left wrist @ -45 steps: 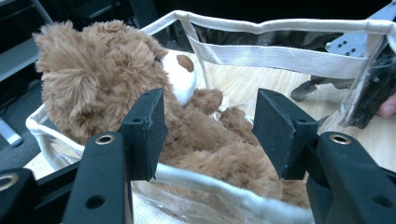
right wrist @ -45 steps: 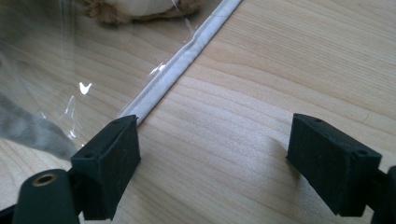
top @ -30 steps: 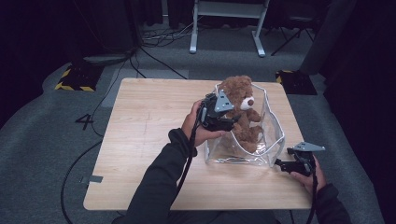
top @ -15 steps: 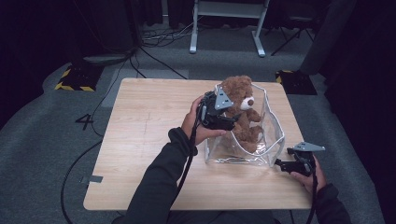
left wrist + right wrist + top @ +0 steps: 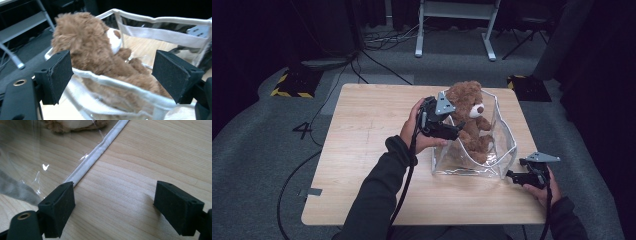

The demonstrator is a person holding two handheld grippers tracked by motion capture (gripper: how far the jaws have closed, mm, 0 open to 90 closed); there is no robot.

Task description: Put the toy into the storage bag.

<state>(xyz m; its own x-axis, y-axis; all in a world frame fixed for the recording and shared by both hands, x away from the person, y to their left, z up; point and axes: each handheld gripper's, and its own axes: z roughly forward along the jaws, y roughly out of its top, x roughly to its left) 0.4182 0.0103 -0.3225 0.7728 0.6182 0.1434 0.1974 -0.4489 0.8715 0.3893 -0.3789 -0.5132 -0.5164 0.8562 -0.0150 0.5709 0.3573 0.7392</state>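
The brown plush teddy bear (image 5: 100,52) sits in the clear plastic bag with white trim (image 5: 507,140) on the desk's right half, directly ahead of the left gripper (image 5: 125,72), whose wide jaws straddle the bag's left rim, while the right gripper (image 5: 122,207) rests wide and empty at the near right corner.

Brown teddy bear (image 5: 468,112) with a cream-white muzzle and darker nose is sitting in a clear see-through bag (image 5: 504,150) that is showing off-white fabric trim along its edges. Table (image 5: 367,150) is showing pale light-wood grain. Left hand-held gripper (image 5: 458,131) is showing black with a grey plate on top; right hand-held gripper (image 5: 511,175) at 4 o'clock is showing the same black and grey. Floor (image 5: 262,150) is looking grey, with a yellow-and-black striped block (image 5: 292,86) at 10 o'clock.
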